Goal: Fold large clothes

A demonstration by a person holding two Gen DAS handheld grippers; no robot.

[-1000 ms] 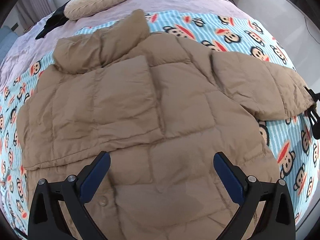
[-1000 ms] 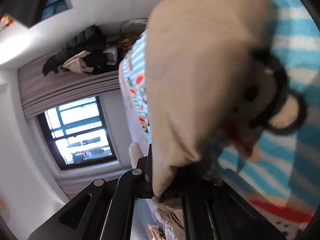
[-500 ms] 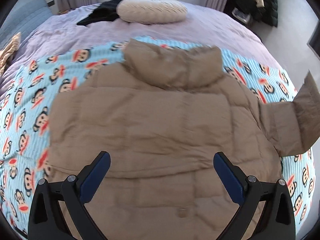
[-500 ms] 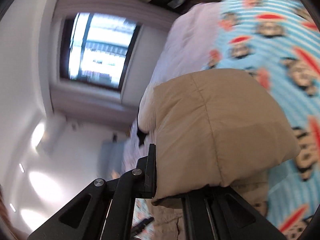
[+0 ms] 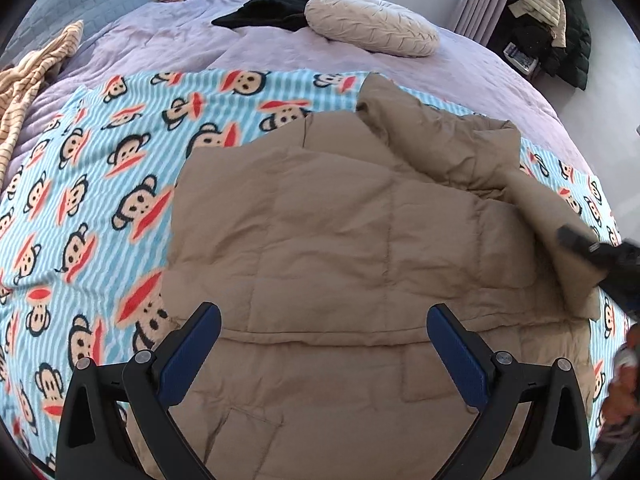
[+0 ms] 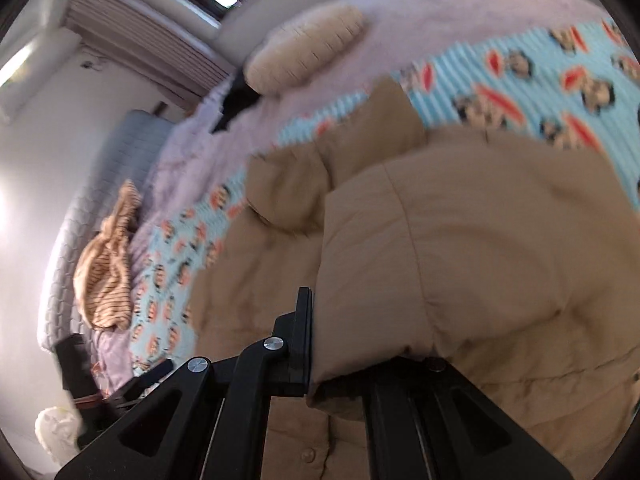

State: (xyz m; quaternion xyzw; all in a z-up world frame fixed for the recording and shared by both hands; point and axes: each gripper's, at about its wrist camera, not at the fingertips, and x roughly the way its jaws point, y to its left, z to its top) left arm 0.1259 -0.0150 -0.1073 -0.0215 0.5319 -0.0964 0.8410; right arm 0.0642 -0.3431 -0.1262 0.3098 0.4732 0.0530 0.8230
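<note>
The bed wore a lilac cover. On it lay a blue striped monkey-print blanket, a round cream cushion, a black garment just beside the cushion, and a crumpled tan striped cloth at the far left edge. A tan puffer jacket was spread over the blanket.
</note>
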